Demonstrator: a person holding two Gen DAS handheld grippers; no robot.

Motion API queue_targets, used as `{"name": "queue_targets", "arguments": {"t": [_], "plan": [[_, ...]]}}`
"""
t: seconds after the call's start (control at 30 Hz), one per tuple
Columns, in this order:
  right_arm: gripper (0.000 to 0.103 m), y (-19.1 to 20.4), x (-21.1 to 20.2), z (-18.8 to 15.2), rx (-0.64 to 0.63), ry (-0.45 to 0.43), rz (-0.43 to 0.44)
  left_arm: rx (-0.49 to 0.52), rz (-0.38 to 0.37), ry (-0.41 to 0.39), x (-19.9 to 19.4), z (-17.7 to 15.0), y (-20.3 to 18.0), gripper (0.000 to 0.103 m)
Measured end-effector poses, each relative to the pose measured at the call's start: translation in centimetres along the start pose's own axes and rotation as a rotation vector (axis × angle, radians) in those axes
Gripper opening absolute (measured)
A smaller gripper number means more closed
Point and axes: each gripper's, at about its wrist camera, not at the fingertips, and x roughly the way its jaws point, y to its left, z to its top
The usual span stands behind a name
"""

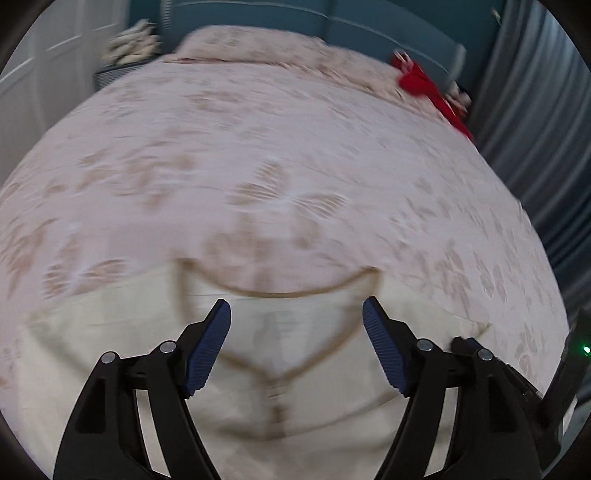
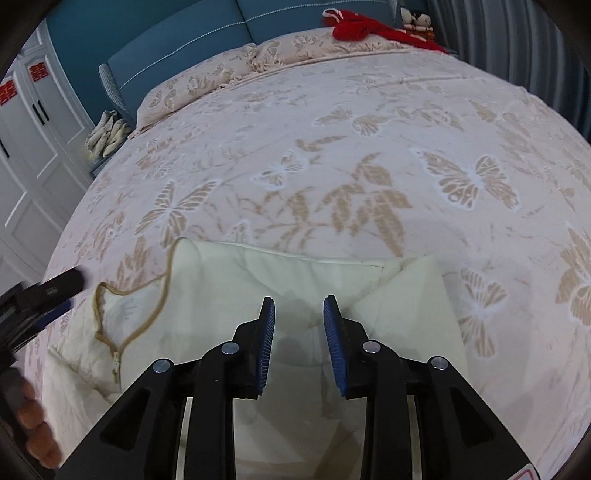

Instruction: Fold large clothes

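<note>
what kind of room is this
Most likely a bedroom: a wide bed under a butterfly-print bedspread, matching pillows against a blue padded headboard, and white wardrobe doors beside it.

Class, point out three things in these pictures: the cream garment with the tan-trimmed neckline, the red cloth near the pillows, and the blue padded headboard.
Cream garment with tan-trimmed neckline [image 2: 229,280]: right wrist view, on its folded body.
Red cloth [image 2: 351,27]: right wrist view, on its bunched middle.
Blue padded headboard [image 2: 177,48]: right wrist view, on its left panel.
</note>
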Motion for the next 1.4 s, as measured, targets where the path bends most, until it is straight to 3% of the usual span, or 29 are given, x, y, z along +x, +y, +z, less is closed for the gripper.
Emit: {"name": "queue_targets", "arguments": {"t": [0.17,0.27,0.3,0.33,0.4,0.53,0.67,0.83,0.93,1.03,1.13,1.23,1.27,1.3,1.33,1.4], "plan": [[0.027,-0.4,1.6,-0.1,-0.012,0.019,0.016,0.000,0.017,0.103,5.5,-0.2,-3.1,0.069],[0.027,-0.3,1.9,-0.4,-0.024,0.017,0.018,-0.008,-0.003,0.151,7.4,-0.5,-3.4,0.037],[0.028,-0.3,1.9,-0.4,-0.027,0.017,0.019,0.000,0.003,0.158,7.7,-0.7,-3.5,0.016],[0.028,-0.2,2.0,-0.3,-0.031,0.017,0.020,0.007,-0.011,0.157,7.7,-0.7,-3.7,0.006],[0.028,0.1,1.7,-0.1,-0.038,0.010,0.024,0.032,0.023,0.127,7.3,-0.5,-4.3,0.000],[0.028,0.3,0.8,0.5,-0.052,-0.044,0.008,0.087,0.059,-0.006,4.8,0.4,-4.8,0.000],[0.026,-0.1,3.1,-0.2,-0.052,-0.003,-0.012,0.088,0.084,0.056,7.1,-0.4,-3.7,0.000],[0.025,-0.3,3.9,-0.3,-0.057,-0.005,-0.012,0.043,0.043,0.078,7.8,-1.4,-2.1,0.000],[0.025,-0.5,3.9,-0.5,-0.054,-0.019,-0.005,-0.007,-0.058,0.055,6.8,-1.4,-1.9,0.001],[0.025,-0.7,3.9,-0.7,-0.042,-0.027,0.012,-0.012,-0.063,0.037,6.5,-1.3,-2.5,0.013],[0.024,-0.8,3.9,-0.8,-0.038,-0.033,0.017,0.003,-0.045,0.070,7.7,-1.2,-3.1,0.020],[0.024,-0.7,4.0,-0.8,-0.047,-0.039,0.006,0.036,-0.014,0.065,8.4,-1.3,-3.6,0.018],[0.024,-0.6,4.0,-0.8,-0.049,-0.041,0.003,0.041,0.004,0.065,8.5,-1.4,-3.7,0.015],[0.024,-0.5,4.0,-0.9,-0.051,-0.043,0.001,0.047,0.030,0.060,8.7,-1.4,-3.7,0.004],[0.024,-0.5,4.0,-0.9,-0.052,-0.045,-0.001,0.050,0.057,0.054,8.8,-1.6,-3.6,0.000],[0.024,-0.4,4.0,-1.1,-0.055,-0.048,-0.006,0.045,0.062,0.050,9.0,-1.7,-3.4,0.000]]}}
